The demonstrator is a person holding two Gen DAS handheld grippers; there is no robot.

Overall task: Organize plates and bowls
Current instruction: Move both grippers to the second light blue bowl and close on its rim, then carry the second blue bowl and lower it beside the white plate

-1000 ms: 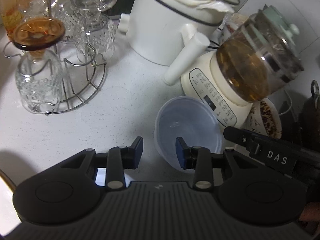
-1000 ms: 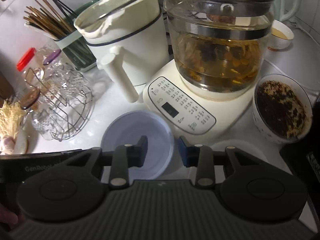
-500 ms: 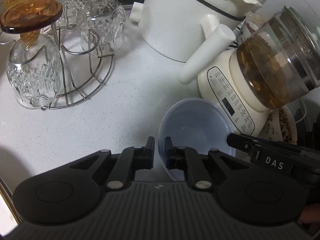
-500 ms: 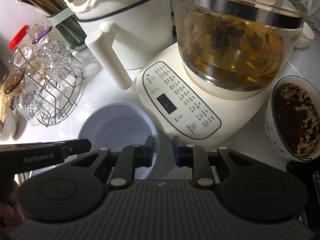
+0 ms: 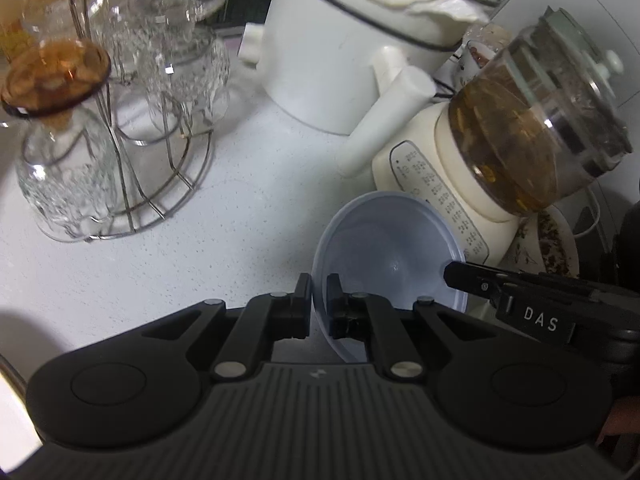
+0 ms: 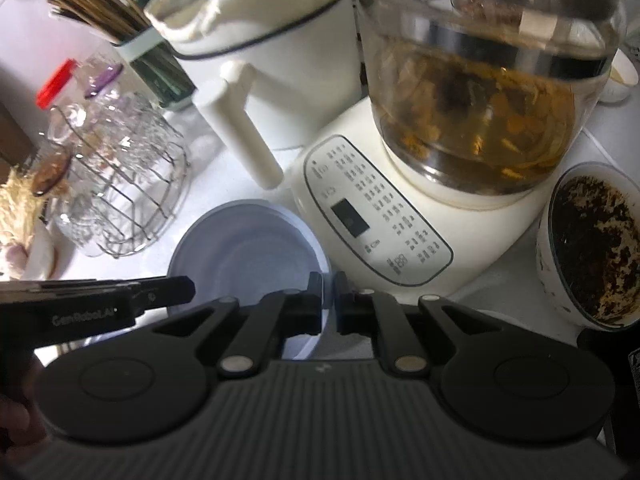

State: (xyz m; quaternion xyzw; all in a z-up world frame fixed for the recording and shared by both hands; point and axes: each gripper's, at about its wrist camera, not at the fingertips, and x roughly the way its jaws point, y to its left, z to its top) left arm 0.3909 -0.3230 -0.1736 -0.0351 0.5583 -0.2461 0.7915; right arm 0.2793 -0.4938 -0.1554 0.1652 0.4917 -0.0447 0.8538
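A pale blue plastic bowl (image 5: 390, 248) sits on the white counter against the kettle base. My left gripper (image 5: 319, 306) has its jaws closing on the bowl's left rim, and the pads pinch the thin wall. In the right wrist view the same bowl (image 6: 248, 248) shows its empty inside. There my right gripper (image 6: 329, 302) has its jaws closing on the bowl's right rim, pads against it. Each gripper's dark body reaches into the other's view: the right gripper (image 5: 520, 300), the left gripper (image 6: 112, 304).
Close behind the bowl stands a cream kettle base (image 6: 380, 224) with a glass pot of tea (image 6: 480, 100). A white pot with a handle (image 5: 352, 52) and a wire rack of glasses (image 5: 120, 140) stand further back. A bowl of dark leaves (image 6: 588, 248) is at the right.
Both grippers' jaws went from wide apart to pinched on opposite sides of the blue bowl's rim. The bowl has stayed by the kettle base.
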